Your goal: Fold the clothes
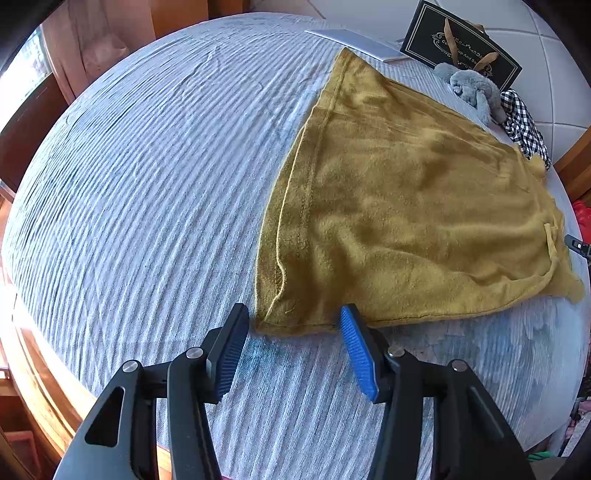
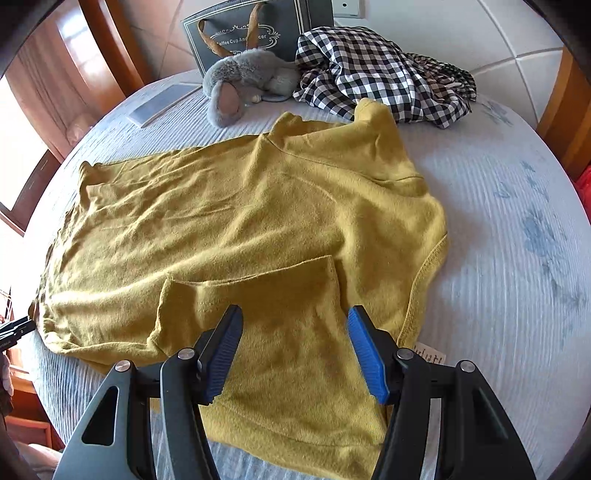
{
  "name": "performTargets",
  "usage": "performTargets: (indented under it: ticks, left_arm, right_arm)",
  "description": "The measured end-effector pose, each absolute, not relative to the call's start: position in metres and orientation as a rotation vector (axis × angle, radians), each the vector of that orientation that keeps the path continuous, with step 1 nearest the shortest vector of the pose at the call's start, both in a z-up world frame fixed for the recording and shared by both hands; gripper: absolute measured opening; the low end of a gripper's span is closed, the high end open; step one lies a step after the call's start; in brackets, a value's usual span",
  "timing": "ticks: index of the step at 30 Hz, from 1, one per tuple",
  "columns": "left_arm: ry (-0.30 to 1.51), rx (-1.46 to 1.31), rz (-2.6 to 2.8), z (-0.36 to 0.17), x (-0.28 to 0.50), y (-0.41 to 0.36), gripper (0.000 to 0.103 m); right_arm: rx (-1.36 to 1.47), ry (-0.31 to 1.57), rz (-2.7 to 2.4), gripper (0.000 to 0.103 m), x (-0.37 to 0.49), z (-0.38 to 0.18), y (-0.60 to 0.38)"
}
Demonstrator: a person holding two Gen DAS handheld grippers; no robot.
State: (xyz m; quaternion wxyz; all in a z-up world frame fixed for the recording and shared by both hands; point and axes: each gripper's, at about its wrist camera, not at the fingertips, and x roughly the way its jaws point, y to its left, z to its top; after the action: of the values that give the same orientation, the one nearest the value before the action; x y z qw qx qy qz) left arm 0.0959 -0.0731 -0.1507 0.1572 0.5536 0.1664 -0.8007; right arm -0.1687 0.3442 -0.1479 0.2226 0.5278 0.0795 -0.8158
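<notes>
- We see the left gripper (image 1: pixel 293 323) with jaws spread wide, holding nothing, its blue pads (image 1: pixel 357 349) either side of the near corner of the mustard-yellow shirt (image 1: pixel 399 206).
- Whether the pads touch the fabric, we can't tell; the corner lies between the fingertips on the bedspread.
- Right gripper (image 2: pixel 294 323) also wide apart and empty, hovering over a folded-in sleeve (image 2: pixel 258 295) of the same shirt (image 2: pixel 229 214).
- We read the shirt as lying mostly flat on the light striped bedspread (image 1: pixel 147 184), with wrinkles; the hem with its stitched seam (image 1: pixel 303 206) runs away from the left gripper.
- In the right view a white label (image 2: pixel 430 356) shows just beside the shirt's edge, by the right finger.
- Farther back: a grey plush toy (image 2: pixel 243 81) on the bedspread (image 2: pixel 517 206), near the shirt's far edge but apart from it.
- Beside the toy, a crumpled black-and-white checked garment (image 2: pixel 373 70); the shirt's far edge touches or overlaps it.
- Behind them, a dark gift bag (image 2: pixel 243 33) with tan ribbon handles stands upright.
- A flat grey card-like item (image 2: pixel 162 105) lies left of the toy.
</notes>
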Motion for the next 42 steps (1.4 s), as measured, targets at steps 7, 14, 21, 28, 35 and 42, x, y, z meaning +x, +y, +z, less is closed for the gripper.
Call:
performTargets:
  ticks: [7, 14, 21, 28, 35, 42]
  left_arm:
    - [0.423, 1.591, -2.293, -0.151, 0.09, -0.069, 0.045]
    - [0.44, 1.571, -2.335, -0.131, 0.082, -0.069, 0.011]
    - [0.535, 1.411, -2.47, -0.068, 0.059, -0.096, 0.011]
    - [0.472, 1.387, -2.531, -0.064, -0.033, -0.114, 0.011]
    - [0.443, 1.484, -2.496, -0.084, -0.106, -0.118, 0.023]
    - [0.466, 1.472, -2.524, -0.086, -0.067, -0.135, 0.054]
  right_arm:
    - [1.446, 0.282, -2.258, 0.059, -0.178, -0.168, 0.336]
    - [1.422, 0.381, -2.299, 0.004, -0.158, -0.154, 0.326]
    - [1.275, 0.288, -2.452, 0.003, -0.153, -0.116, 0.354]
    - [1.251, 0.202, -2.599, 0.003, -0.172, -0.103, 0.376]
    - [1.296, 0.077, -2.675, 0.012, -0.188, -0.101, 0.392]
    - [1.421, -0.229, -2.623, 0.049, -0.136, -0.108, 0.439]
